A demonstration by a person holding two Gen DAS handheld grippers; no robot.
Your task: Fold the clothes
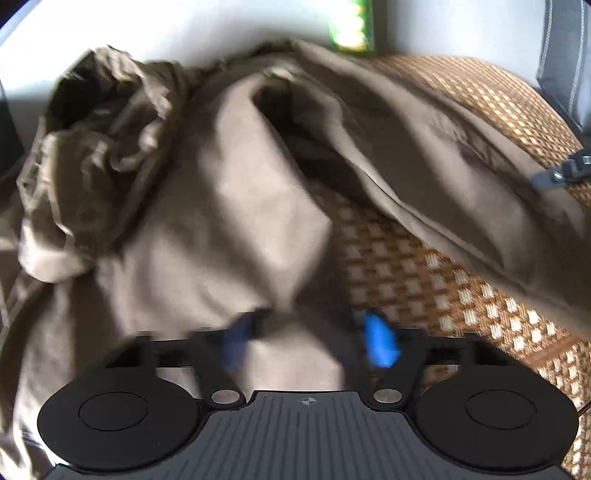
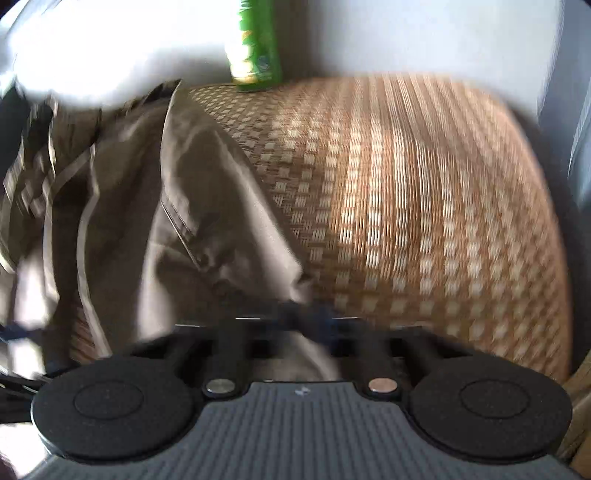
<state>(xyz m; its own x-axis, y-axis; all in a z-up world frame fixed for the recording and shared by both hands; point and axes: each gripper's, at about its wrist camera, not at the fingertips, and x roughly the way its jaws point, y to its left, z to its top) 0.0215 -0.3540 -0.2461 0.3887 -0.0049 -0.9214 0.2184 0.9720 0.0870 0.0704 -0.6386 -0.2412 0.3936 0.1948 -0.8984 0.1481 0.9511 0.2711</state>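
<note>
Right tool point(image 2: 308, 317) is clenched on the garment point(image 2: 155, 206) hem, left tool point(image 1: 310, 332) part-closed over cloth, grip unclear; garment is spread leftward across the mat point(image 2: 406, 203).

- No text, brand name or number can be read in either view.
- The green can point(image 2: 255, 48) at the far edge of the woven mat point(image 2: 406, 203) carries a yellow-and-white printed design, but it is too blurred to make out any letters.
- In the left wrist view the same can point(image 1: 352, 26) is cut off and equally unreadable.
</note>
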